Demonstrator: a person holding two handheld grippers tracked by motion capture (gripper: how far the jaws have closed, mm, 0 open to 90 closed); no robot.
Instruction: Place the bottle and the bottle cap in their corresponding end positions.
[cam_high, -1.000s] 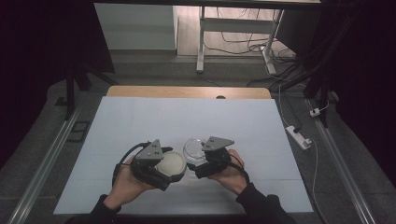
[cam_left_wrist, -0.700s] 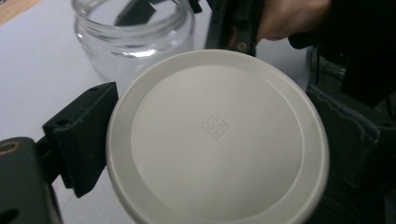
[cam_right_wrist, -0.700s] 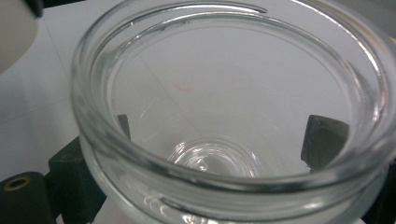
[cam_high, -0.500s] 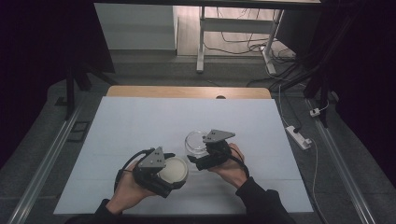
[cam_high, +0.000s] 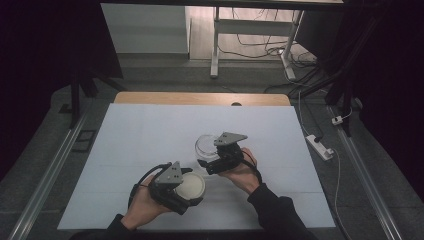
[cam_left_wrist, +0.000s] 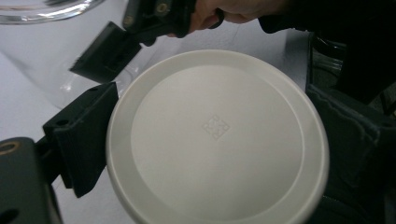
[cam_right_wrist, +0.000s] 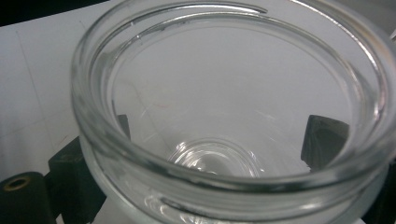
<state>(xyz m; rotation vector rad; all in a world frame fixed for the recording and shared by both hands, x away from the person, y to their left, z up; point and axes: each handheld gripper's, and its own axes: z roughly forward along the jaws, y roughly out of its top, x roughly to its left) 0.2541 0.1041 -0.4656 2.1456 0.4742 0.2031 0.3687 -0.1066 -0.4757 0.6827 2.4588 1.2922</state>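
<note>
Lid and jar parted, one in each hand-held gripper, low on the white desk (cam_high: 150, 135).

High view: the left hand-held gripper (cam_high: 186, 192), lower centre, pinches a white lid (cam_high: 192, 186); its jaws are largely hidden under the grey plate. Just up and right, the right hand-held gripper (cam_high: 204, 161) clamps a clear glass jar (cam_high: 206, 145), hard to make out against the sheet.
Left gripper view: the lid (cam_left_wrist: 217, 135) sits between both jaws, its lower edge cut off; the jar's rim (cam_left_wrist: 42, 9) is cropped at upper left.
Right gripper view: the jar (cam_right_wrist: 233, 112) looks empty, its jaws blurred through the glass.
</note>
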